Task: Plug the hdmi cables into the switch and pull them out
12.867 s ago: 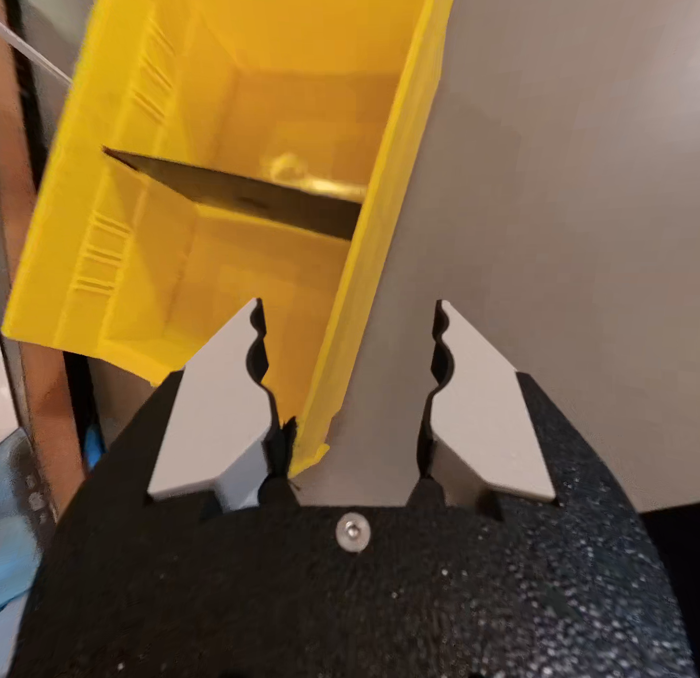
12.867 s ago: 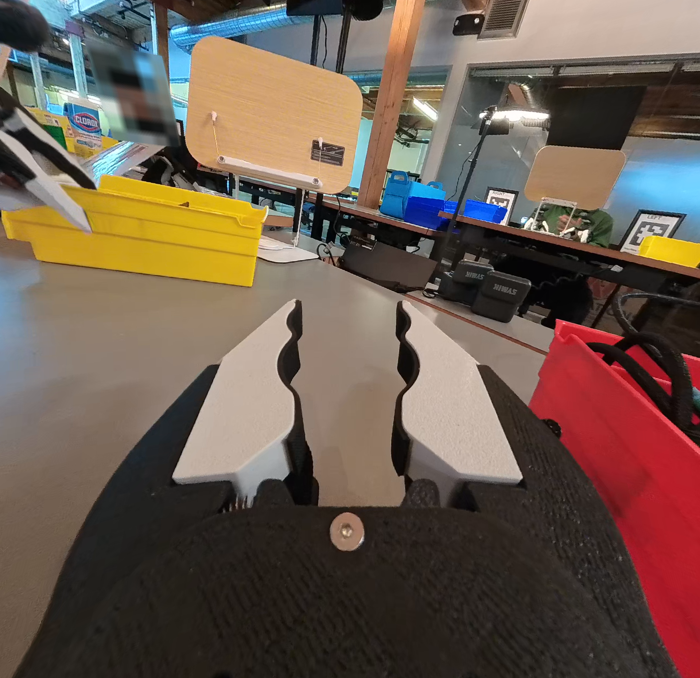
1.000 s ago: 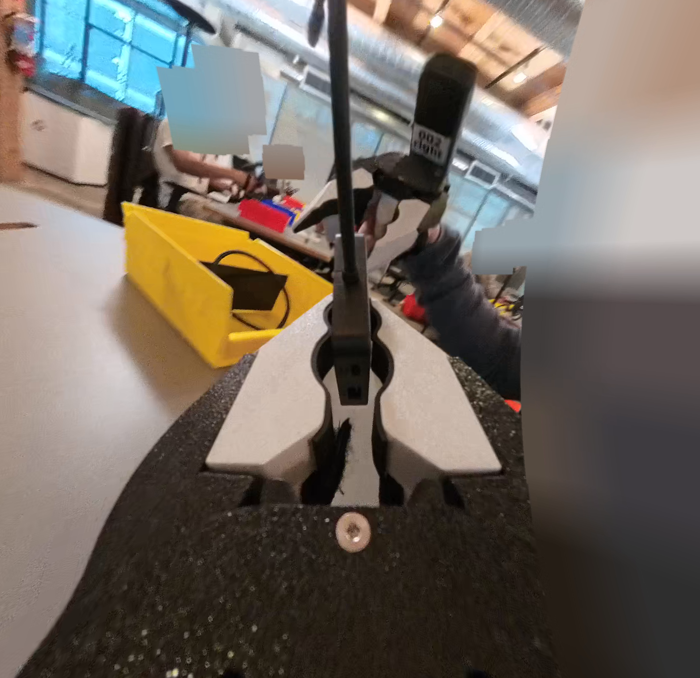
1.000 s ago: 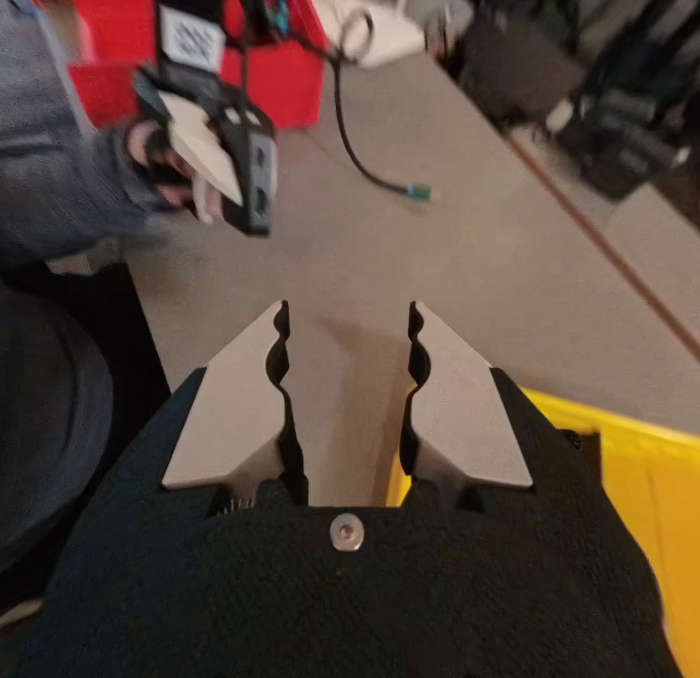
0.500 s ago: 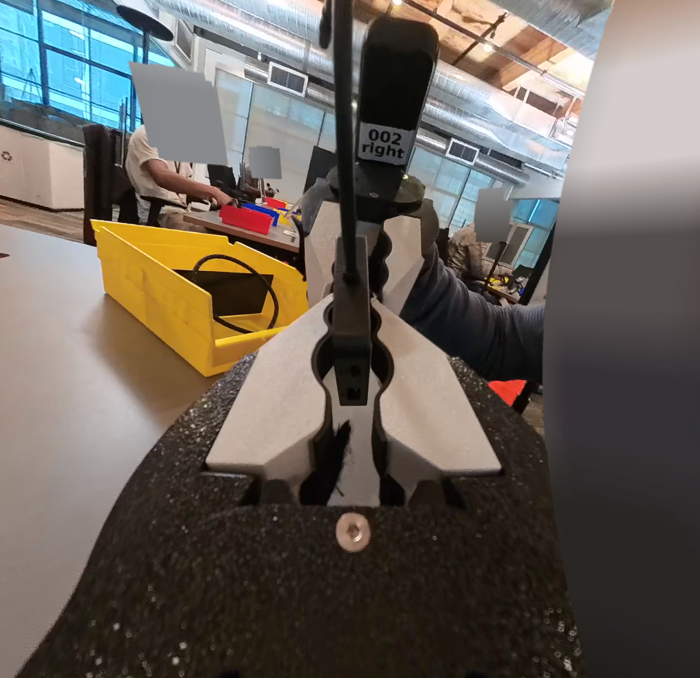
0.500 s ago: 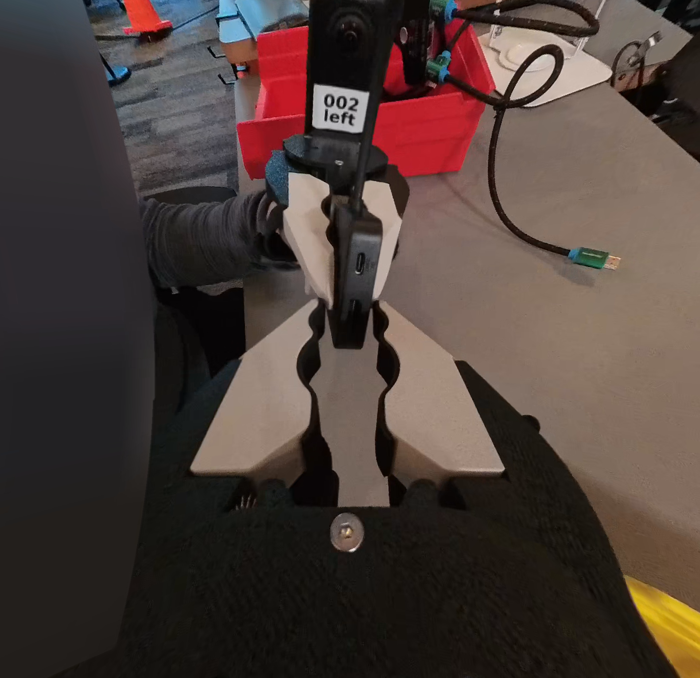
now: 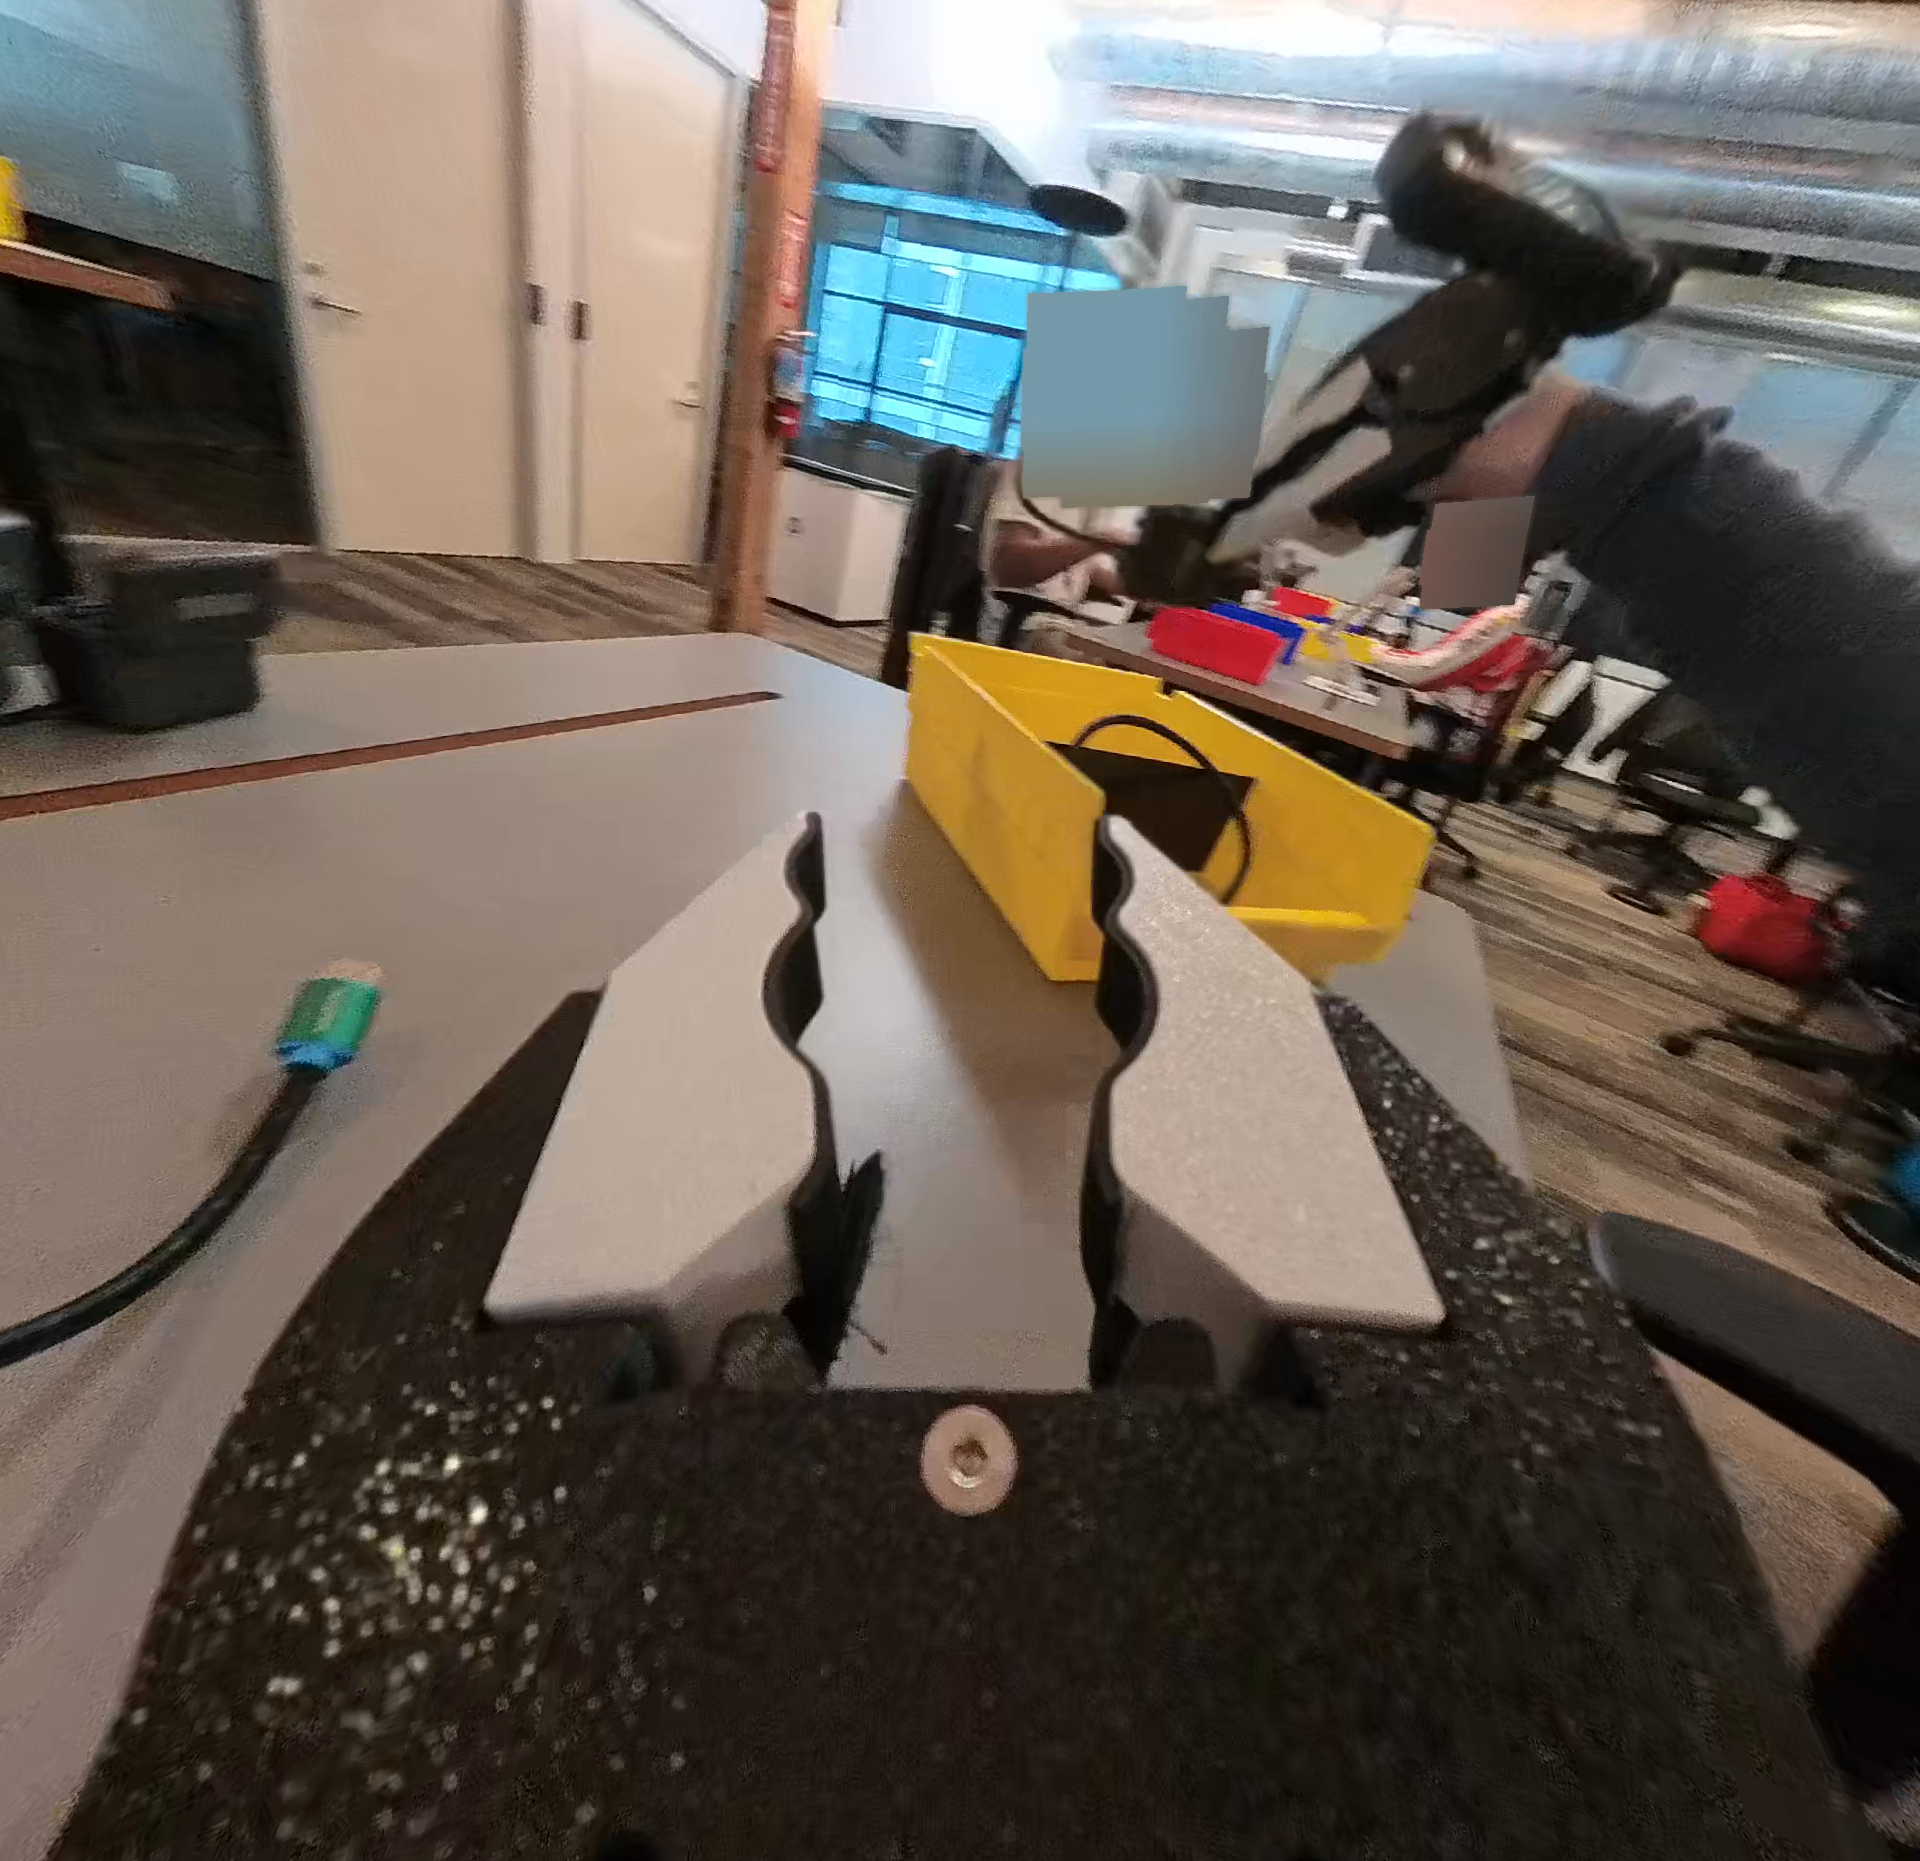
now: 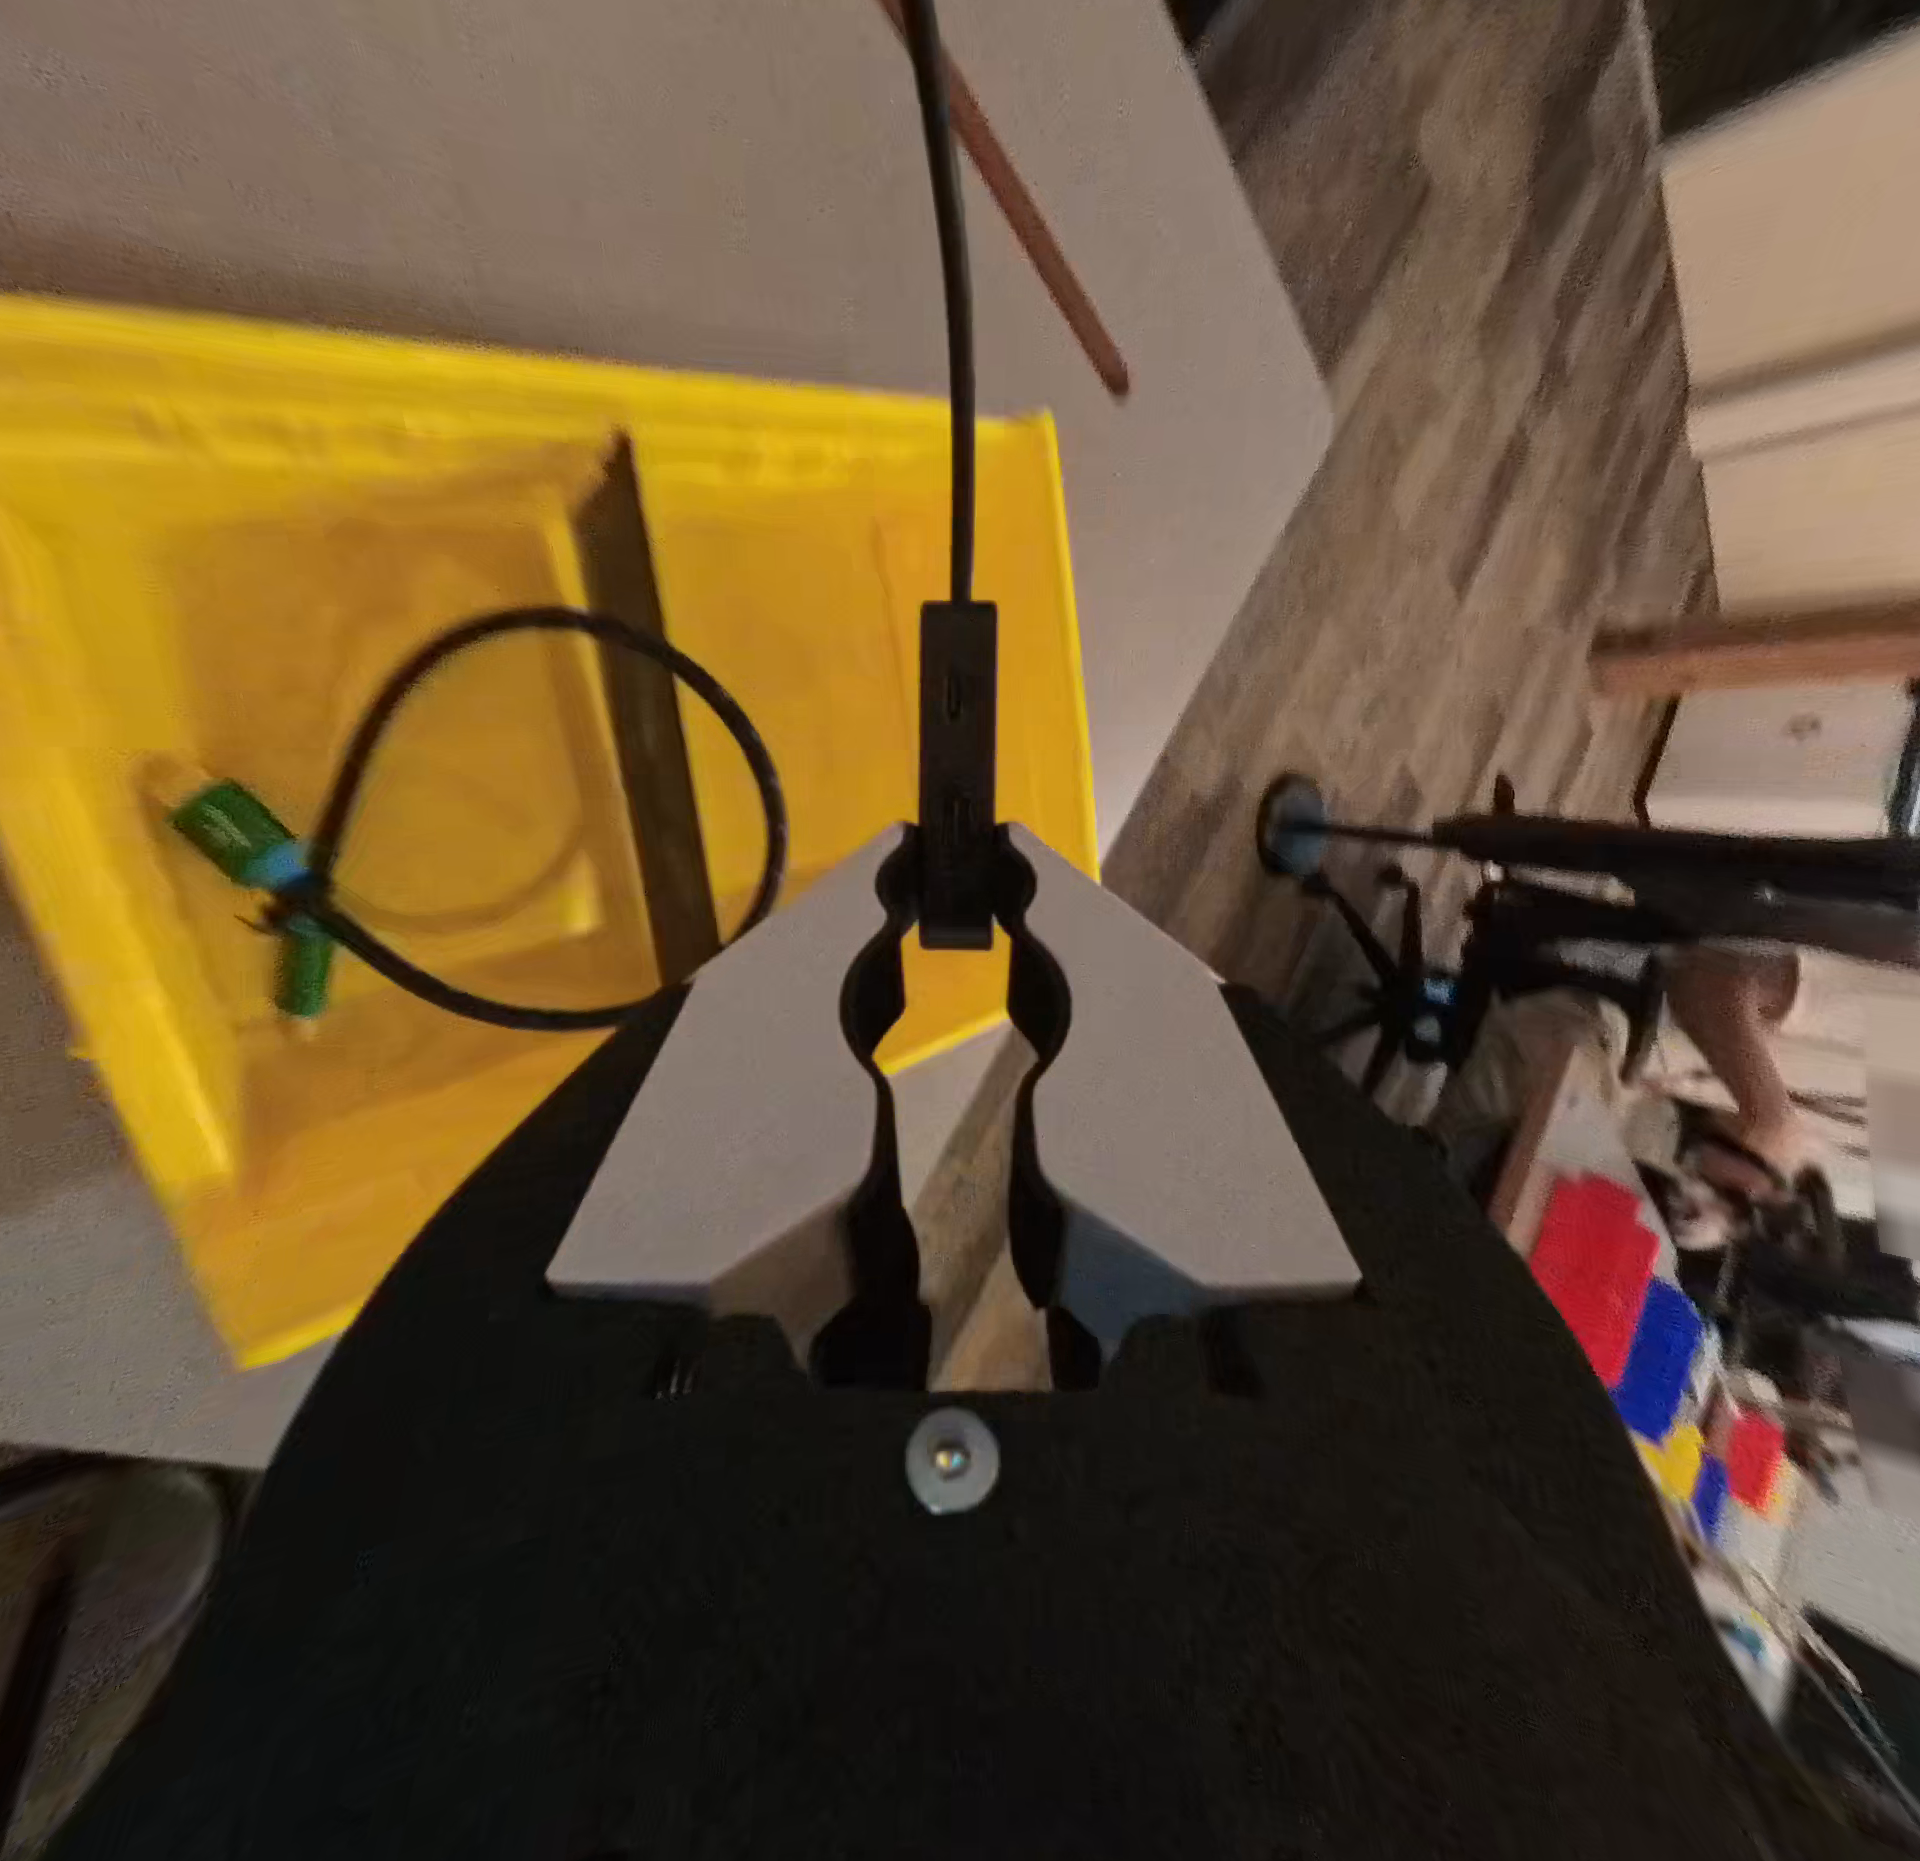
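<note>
Holding the HDMI switch point(image 8: 957, 772), with no cable plugged in yet.
The right gripper point(image 8: 957, 892) is clamped on it; the left gripper point(image 7: 958, 938) is spread empty, green-tipped HDMI cable point(image 7: 324, 1016) lower left.

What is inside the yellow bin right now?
The yellow bin holds a dark divider and a coiled black cable with green plugs. The right gripper, shut on the switch, covers the bin's near corner.
</note>
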The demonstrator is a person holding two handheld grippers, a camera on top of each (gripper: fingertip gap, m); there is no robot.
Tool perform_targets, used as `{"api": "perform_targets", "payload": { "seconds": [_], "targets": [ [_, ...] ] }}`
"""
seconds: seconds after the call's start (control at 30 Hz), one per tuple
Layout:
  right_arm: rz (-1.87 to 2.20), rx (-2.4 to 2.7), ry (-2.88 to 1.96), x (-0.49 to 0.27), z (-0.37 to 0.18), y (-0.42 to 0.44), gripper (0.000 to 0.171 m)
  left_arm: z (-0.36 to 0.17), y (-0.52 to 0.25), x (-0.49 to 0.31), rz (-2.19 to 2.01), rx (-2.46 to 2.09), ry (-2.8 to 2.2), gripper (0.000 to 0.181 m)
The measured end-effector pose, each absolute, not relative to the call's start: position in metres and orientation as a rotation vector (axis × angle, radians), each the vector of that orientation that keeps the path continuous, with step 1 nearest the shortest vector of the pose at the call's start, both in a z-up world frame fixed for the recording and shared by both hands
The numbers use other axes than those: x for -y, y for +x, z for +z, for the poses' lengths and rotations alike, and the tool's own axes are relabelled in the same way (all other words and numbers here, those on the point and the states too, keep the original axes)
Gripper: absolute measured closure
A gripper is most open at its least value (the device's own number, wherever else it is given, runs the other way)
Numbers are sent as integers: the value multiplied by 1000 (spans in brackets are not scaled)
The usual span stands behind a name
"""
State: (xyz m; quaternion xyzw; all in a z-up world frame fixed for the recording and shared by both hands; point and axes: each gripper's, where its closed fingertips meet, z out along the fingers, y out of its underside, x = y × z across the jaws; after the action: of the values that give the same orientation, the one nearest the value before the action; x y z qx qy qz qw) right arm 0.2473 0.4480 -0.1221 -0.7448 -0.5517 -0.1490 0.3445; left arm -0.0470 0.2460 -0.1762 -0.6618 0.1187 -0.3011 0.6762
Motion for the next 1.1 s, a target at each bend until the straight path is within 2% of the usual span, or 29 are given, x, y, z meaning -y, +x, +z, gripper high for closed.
{"api": "perform_targets", "payload": {
  "seconds": [0.23, 0.27, 0.37, 0.47, 0.6, 0.67, 0.73, 0.83, 0.97, 1.03, 1.1],
  "targets": [
    [-509, 1395, -2293, -499, -203, 307, 158, -188, -94, -236, -355, -151, -1559, 135],
    [-508, 1392, -2318, -500, -211, 308, 153, -189, -94, -232, -321, -173, -1575, 135],
    [-540, 1307, -2270, -510, -204, 303, 120, -189, -96, -215, -214, -233, -1604, 135],
    [-409, 1174, -2044, -502, -161, 256, 108, -176, -112, -193, -97, -241, -1601, 136],
    [42, 1148, -1646, -429, -121, 143, 109, -137, -155, -162, -4, -162, -1556, 134],
    [342, 1191, -1450, -376, -119, 81, 110, -119, -186, -153, 63, -166, -1552, 118],
    [548, 1257, -1287, -329, -134, 30, 110, -115, -231, -150, 235, -209, -1651, 109],
    [548, 1337, -1149, -301, -174, -17, 110, -105, -275, -153, 291, -344, -1787, 94],
    [514, 1326, -979, -291, -203, -42, 118, -156, -328, -169, 293, -661, -2145, 74],
    [513, 1343, -955, -288, -212, -43, 119, -186, -343, -168, 234, -826, -2300, 76],
    [497, 1312, -951, -291, -215, -37, 123, -205, -352, -166, 191, -930, -2410, 86]
  ]
}}
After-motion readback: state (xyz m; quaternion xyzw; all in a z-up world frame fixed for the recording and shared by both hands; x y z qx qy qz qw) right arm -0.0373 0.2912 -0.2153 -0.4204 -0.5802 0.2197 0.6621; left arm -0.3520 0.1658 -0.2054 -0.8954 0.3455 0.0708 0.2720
